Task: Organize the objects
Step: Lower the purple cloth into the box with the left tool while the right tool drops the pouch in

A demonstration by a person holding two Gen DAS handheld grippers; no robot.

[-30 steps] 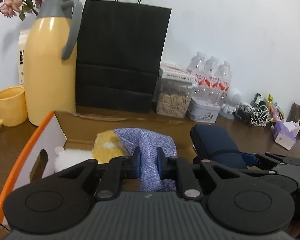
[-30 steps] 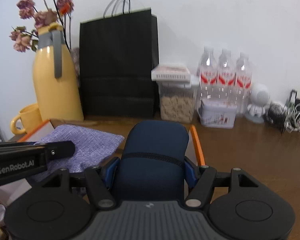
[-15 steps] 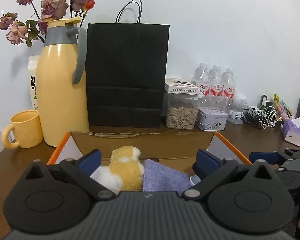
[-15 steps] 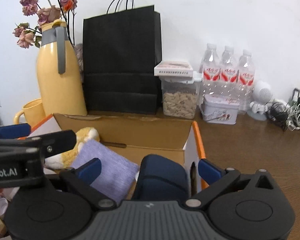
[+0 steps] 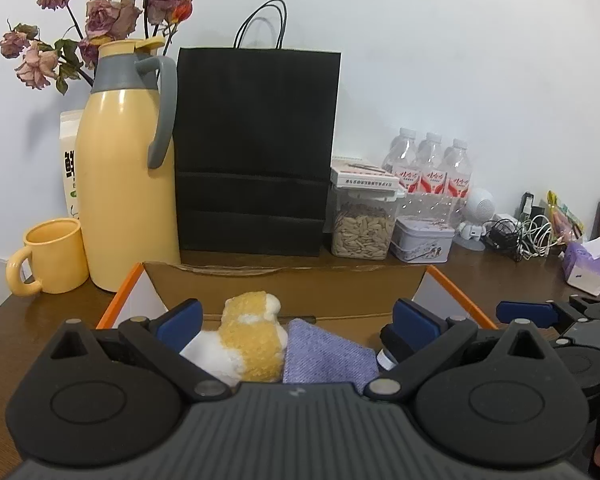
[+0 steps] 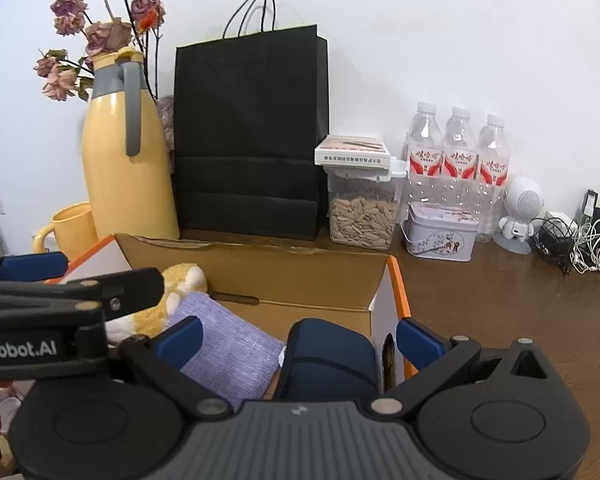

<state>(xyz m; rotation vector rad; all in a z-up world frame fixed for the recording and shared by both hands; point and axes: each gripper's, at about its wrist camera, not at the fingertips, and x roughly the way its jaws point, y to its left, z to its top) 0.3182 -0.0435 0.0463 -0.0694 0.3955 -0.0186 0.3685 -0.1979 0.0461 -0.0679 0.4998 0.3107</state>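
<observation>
Cardboard box [image 6: 300, 276] holds plush toy [image 5: 252, 340], purple cloth [image 6: 228, 348], navy case [image 6: 328, 360] — both grippers' jaws spread wide, empty; to be lifted straight up w/o snagging contents.

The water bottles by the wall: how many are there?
3. The water bottles stand side by side against the wall, behind the tin, right of the seed jar. More may be hidden behind.

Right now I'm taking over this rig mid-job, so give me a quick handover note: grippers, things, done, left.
Left gripper: open, holding nothing, above the box.
Right gripper: open, the navy case between its fingers, unpressed.
In the box: plush toy, purple cloth, navy case.
Done: those three are in.
Left: draw both grippers away; whether the clutter on the table behind also goes in, I cannot tell.
</observation>
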